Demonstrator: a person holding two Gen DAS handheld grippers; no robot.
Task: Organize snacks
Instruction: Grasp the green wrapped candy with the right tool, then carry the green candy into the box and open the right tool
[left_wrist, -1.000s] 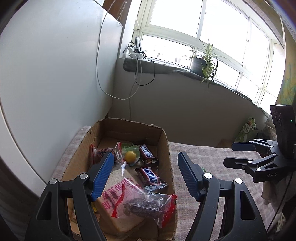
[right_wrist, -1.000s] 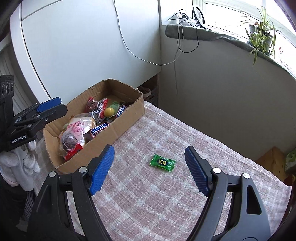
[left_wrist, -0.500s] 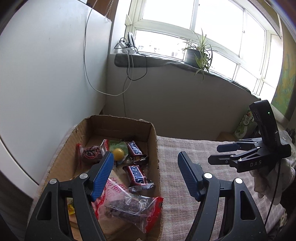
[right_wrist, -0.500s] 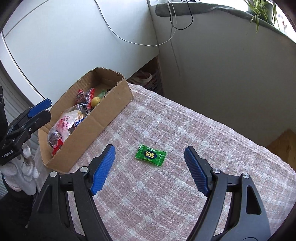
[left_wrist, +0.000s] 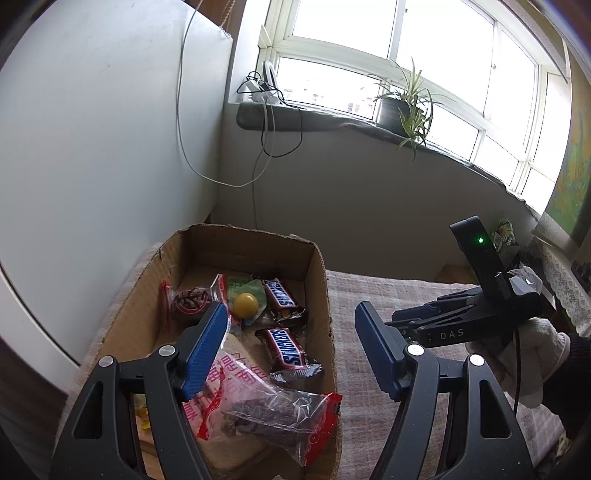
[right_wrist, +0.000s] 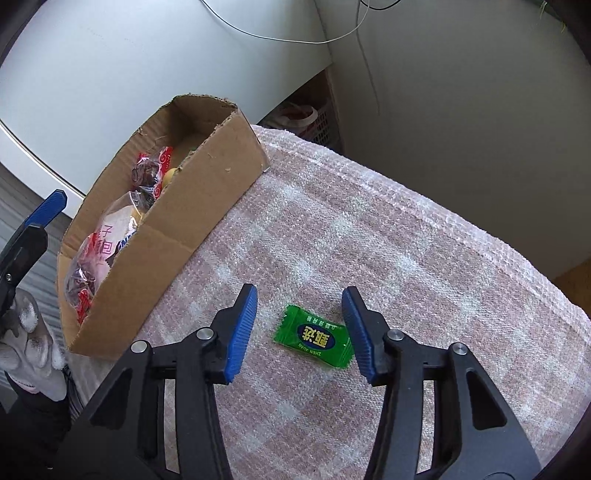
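The left tongs (left_wrist: 291, 347) are held angled down over the cardboard box (right_wrist: 192, 221) on the left, spread fairly wide, nothing gripped. Two Snickers bars (left_wrist: 290, 349) and one yellow ball (left_wrist: 245, 304) can be counted inside. Further right, the right tongs (right_wrist: 299, 328) are pitched steeply at the table (right_wrist: 406, 258), jaws just narrowed around one green candy (right_wrist: 313, 336), not quite pinched yet.

The cardboard box (right_wrist: 177, 236) wall hides most snacks inside it.
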